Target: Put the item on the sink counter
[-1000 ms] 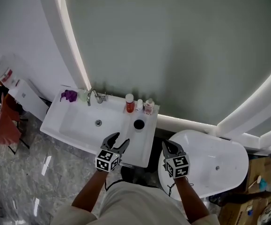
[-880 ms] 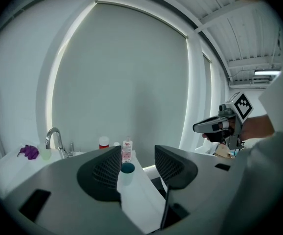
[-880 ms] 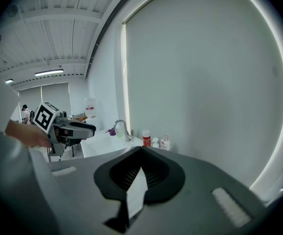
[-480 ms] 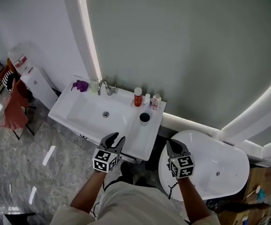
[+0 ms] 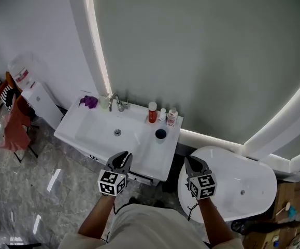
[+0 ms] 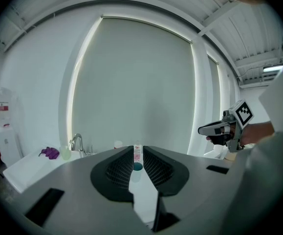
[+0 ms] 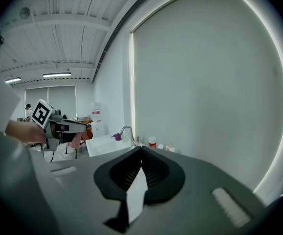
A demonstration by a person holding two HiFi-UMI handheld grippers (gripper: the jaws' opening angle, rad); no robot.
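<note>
Nearest the head camera, both grippers are held short of the sink counter [image 5: 151,164], just off its front edge and side by side.

Left gripper [image 6: 138,150]: in its own view the jaws have just been closing. They stand almost together, with a slim slit between the tips and nothing caught in it.

Right gripper [image 7: 141,148]: its view shows the tips met, clenched on nothing. From above I place it off the counter's right end, over the near rim of a white bathtub [image 5: 243,183]. I get the tub plainly only from the head view.

Each gripper view catches the other gripper out to the side with a hand on it. From above I see only marker cubes and forearms.

The item, a small round cup [image 5: 160,134], stands on the counter's flat right part, right of the basin [image 5: 100,131] and clear of both grippers. From above it is a dark disc. Through the left slit it shows a pale body and a teal top. The right gripper view does not show it.

Along the counter's back edge behind the cup are a red bottle [image 5: 153,113], a small white bottle [image 5: 162,114] and a pink-labelled bottle [image 5: 171,117]. The faucet [image 5: 116,102] sits at mid-back, with a purple object [image 5: 90,101] at the back left corner.

Beyond the counter, a lit arch [image 5: 95,51] frames a grey wall.
</note>
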